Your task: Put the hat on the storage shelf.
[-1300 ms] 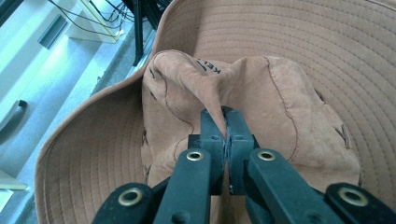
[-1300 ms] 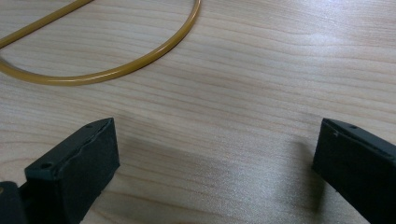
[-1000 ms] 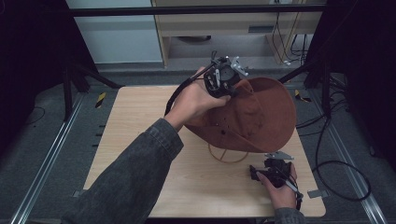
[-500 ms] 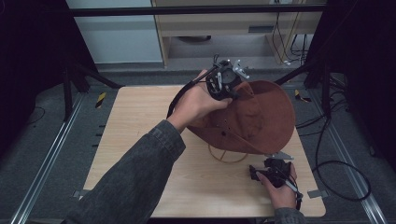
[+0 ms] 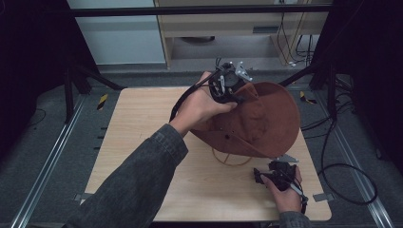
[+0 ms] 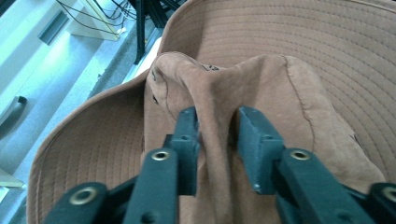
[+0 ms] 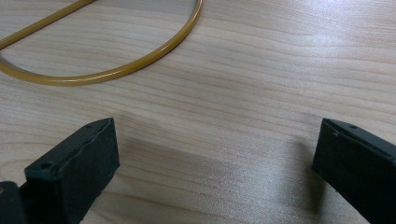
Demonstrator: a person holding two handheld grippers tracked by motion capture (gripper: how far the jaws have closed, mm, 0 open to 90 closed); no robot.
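My left fingers [image 6: 217, 135] have just been easing open around a soft crown fold of the hat [image 5: 266, 118]; it looks light and floppy. My right fingers [image 7: 215, 163] stand released.

**Surroundings, non-task items**

Wooden table [image 5: 142, 142]: pale grain, rounded corners, sits between two metal floor rails [image 5: 45, 166]. Yellow-and-black striped marker [image 5: 102, 101] lies on the grey floor just off the table's far left corner; a second one [image 5: 306, 98] lies off the far right corner. Black cables [image 5: 342, 166] loop on the floor to the right. Behind the table: light wooden shelf unit [image 5: 223, 23] with wires hanging at its right end. Black frame bar [image 5: 190, 10] crosses the top.
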